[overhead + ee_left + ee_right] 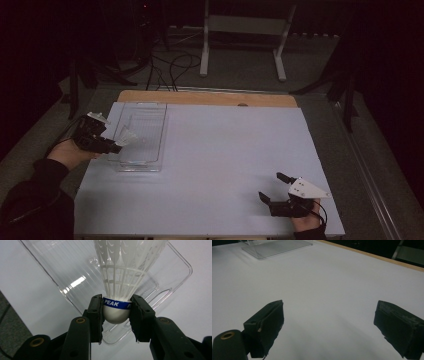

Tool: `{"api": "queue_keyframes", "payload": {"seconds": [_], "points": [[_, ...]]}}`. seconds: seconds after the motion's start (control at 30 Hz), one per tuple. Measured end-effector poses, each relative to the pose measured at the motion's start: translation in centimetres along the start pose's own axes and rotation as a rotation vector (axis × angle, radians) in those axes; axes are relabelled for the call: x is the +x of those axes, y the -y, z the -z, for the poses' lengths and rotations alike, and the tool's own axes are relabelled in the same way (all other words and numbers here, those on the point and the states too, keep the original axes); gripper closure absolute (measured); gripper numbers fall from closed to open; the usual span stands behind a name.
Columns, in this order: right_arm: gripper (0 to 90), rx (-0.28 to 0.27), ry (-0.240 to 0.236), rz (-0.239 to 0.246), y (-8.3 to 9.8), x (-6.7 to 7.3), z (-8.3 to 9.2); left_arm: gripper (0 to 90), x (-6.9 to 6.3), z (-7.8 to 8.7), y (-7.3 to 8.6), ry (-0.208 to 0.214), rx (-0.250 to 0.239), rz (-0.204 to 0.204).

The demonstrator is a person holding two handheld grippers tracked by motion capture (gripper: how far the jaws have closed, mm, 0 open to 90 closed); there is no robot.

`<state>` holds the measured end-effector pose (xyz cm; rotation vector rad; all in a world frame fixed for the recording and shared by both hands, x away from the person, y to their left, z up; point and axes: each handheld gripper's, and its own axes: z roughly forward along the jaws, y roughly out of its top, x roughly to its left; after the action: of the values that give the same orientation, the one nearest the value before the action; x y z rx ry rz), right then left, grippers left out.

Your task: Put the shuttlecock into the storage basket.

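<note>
Left gripper (116,147) at the left edge of the tabletop (220,165), clamped on a white shuttlecock (127,136). In the left gripper view, both pads pressed on the rounded white cork base of the shuttlecock (117,312), one on each side, just at the blue band printed "PEAK". Feather skirt fanned away from the jaws, out over a clear plastic tray (62,277). Shuttlecock held above the tray's near left part, skirt toward the tray's middle; contact with the tray floor impossible to tell.

Tray (161,130) lying flat near the far left corner of the tabletop, long side parallel to the left edge, ribbed floor, low transparent walls. Seen also in the right gripper view at the far end of the white surface, tray (274,248) well apart from that tool.

Right gripper (274,192) near the front right corner of the tabletop, low over the white surface, jaws wide apart with nothing between them. In the right gripper view, right gripper (329,327) with both black pads bare and only tabletop (332,285) between.

Wooden strip (205,97) along the far edge of the tabletop.
</note>
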<state>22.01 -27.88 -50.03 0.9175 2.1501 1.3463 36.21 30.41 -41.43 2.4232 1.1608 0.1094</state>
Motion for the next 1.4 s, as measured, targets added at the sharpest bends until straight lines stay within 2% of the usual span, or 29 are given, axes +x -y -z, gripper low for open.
{"api": "queue_keyframes", "payload": {"seconds": [0.17,0.37,0.5,0.67,0.97,1.17,1.3,1.4], "points": [[9.3,0.001,-0.001,-0.001,0.0,0.0,0.0,65.2,0.2,-0.8,0.1,0.000,0.022,-0.007],[9.3,0.000,-0.001,-0.001,0.0,0.0,0.0,65.1,0.1,-1.5,0.1,-0.029,0.042,-0.024],[9.3,0.000,-0.001,0.000,0.0,0.0,0.0,65.1,0.0,-1.7,-0.1,-0.038,0.050,-0.021],[9.3,0.000,0.000,0.001,0.0,0.0,0.0,65.0,0.1,-2.2,-0.4,-0.048,0.082,-0.022],[9.3,0.000,0.000,0.001,0.0,0.0,0.0,64.9,-0.1,-2.5,-0.8,-0.062,0.123,-0.032],[9.3,0.000,0.000,0.001,0.0,0.0,0.0,64.7,-0.3,-2.3,-1.0,-0.067,0.129,-0.035],[9.3,0.000,0.000,-0.001,0.0,0.0,0.1,59.9,-0.5,-2.3,-1.1,-0.084,0.144,-0.026],[9.3,0.000,-0.001,-0.002,0.0,0.0,0.1,55.2,-0.5,-2.0,-1.3,-0.096,0.131,-0.005]]}}
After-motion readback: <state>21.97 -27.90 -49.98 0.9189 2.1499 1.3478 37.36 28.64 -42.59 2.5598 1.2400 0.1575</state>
